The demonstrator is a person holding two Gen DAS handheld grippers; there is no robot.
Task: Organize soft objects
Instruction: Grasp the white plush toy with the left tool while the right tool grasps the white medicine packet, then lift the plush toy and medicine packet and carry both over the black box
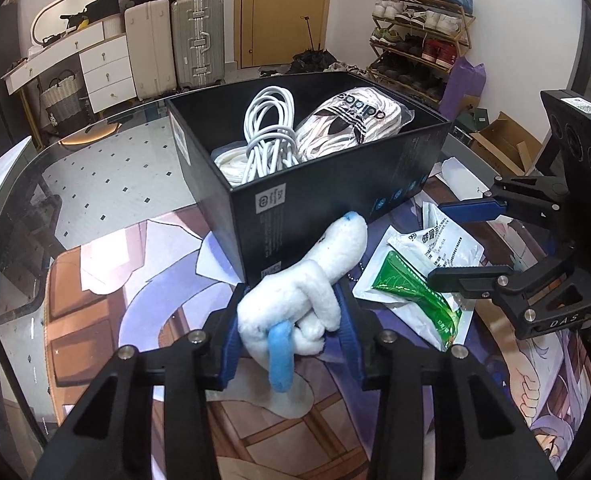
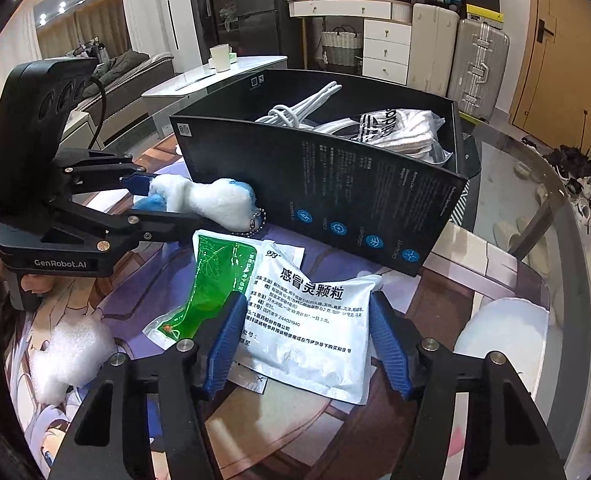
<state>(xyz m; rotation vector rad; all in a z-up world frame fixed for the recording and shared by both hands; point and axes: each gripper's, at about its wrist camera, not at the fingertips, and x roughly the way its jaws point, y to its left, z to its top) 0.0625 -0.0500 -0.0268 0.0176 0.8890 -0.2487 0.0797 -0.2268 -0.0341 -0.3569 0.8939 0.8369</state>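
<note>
A white plush toy (image 1: pixel 315 280) with blue parts lies against the near wall of the black box (image 1: pixel 319 208). My left gripper (image 1: pixel 291 300) is shut on it, blue pads pressing both its sides; the right wrist view shows the same grip on the toy (image 2: pixel 211 198) by the left gripper (image 2: pixel 175 204). A white medicine sachet (image 2: pixel 311 320) lies on the printed mat in front of the box (image 2: pixel 335 184). My right gripper (image 2: pixel 307 300) stands over it, its pads against the sachet's two side edges. A green sachet (image 2: pixel 215 276) lies partly under the white one.
The box holds a coiled white cable (image 1: pixel 269 128) and a bagged striped cloth (image 1: pixel 347 124). A white fluffy lump (image 2: pixel 71 356) lies near left on the mat, a white round pad (image 2: pixel 503 332) at right. The glass table's curved edge (image 2: pixel 567 208) runs behind the box.
</note>
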